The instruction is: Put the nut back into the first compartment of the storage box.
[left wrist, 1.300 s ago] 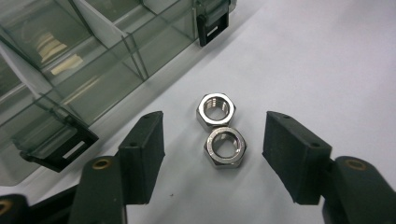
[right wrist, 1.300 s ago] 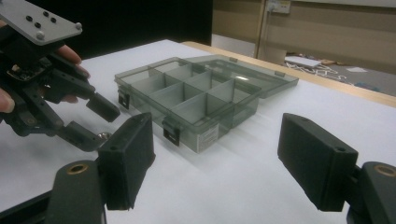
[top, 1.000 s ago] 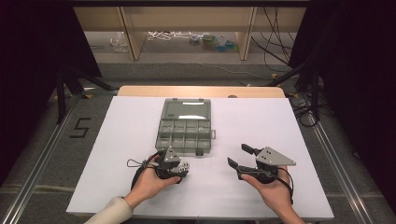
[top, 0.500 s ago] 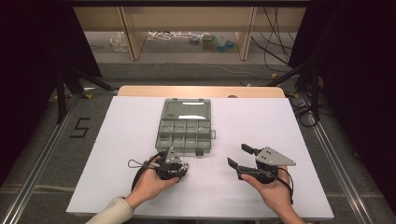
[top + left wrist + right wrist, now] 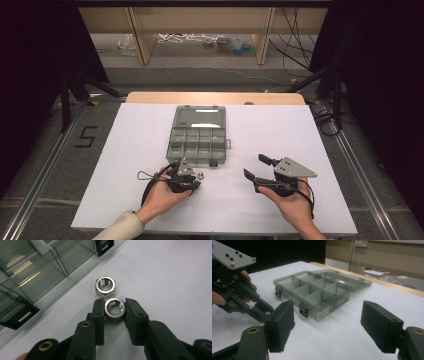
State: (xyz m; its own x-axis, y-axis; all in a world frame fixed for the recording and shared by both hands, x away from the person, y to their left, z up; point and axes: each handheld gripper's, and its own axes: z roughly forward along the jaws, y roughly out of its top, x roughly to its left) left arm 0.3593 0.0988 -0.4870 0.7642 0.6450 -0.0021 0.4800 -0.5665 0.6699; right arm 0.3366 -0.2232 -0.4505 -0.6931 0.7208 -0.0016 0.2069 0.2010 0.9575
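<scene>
Shiny steel hex nut (image 5: pixel 114 308) lies on the white table (image 5: pixel 150 140), pinched between the pads of the left gripper (image 5: pixel 114 308), whose jaws have just been closing. A second steel nut (image 5: pixel 105 286) sits just beyond, near the open grey compartment box (image 5: pixel 198 134). The right gripper (image 5: pixel 259 167) holds its jaws spread, empty.

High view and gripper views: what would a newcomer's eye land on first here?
Two shiny steel hex nuts on the white table: the nearer nut sits between the left gripper, whose jaws have just been closing and now touch its sides; the second nut lies just beyond. Behind them stands the open grey compartment box at the table's middle, while the right gripper waits with jaws wide apart, holding nothing.
</scene>
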